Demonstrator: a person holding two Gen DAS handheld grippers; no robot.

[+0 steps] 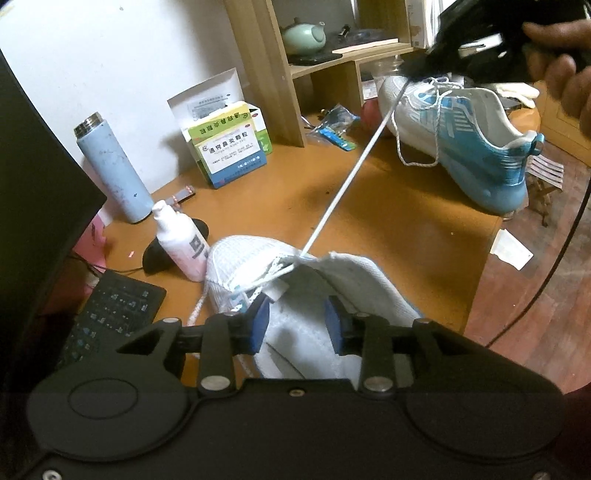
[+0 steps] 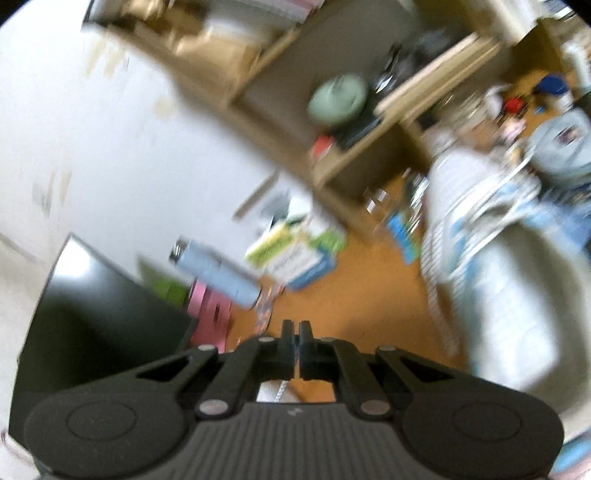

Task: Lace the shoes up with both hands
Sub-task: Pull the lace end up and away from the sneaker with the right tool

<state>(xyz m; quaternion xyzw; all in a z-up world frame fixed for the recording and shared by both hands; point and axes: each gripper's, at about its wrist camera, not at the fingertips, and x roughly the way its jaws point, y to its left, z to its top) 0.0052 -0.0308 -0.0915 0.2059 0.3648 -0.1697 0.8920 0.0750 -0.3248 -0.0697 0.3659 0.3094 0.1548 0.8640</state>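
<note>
In the left wrist view a white mesh shoe (image 1: 251,258) lies on the orange table (image 1: 388,221), just ahead of my left gripper (image 1: 297,325). Its blue pads (image 1: 258,328) stand apart on either side of the shoe's collar and press on nothing. A white lace (image 1: 351,166) runs taut from the shoe's eyelets up to my right gripper (image 1: 424,66), held by a hand at the top right. The right wrist view is blurred; there the right gripper (image 2: 297,328) has its jaws together. A blue and white shoe (image 1: 480,147) stands at the table's far right.
A light blue flask (image 1: 110,166), a white spray bottle (image 1: 181,243), medicine boxes (image 1: 229,147), a keyboard (image 1: 114,314) and a dark monitor (image 1: 37,184) crowd the left. A wooden shelf (image 1: 280,74) holds a teapot (image 1: 304,35). The table's edge (image 1: 480,280) drops to the floor at the right.
</note>
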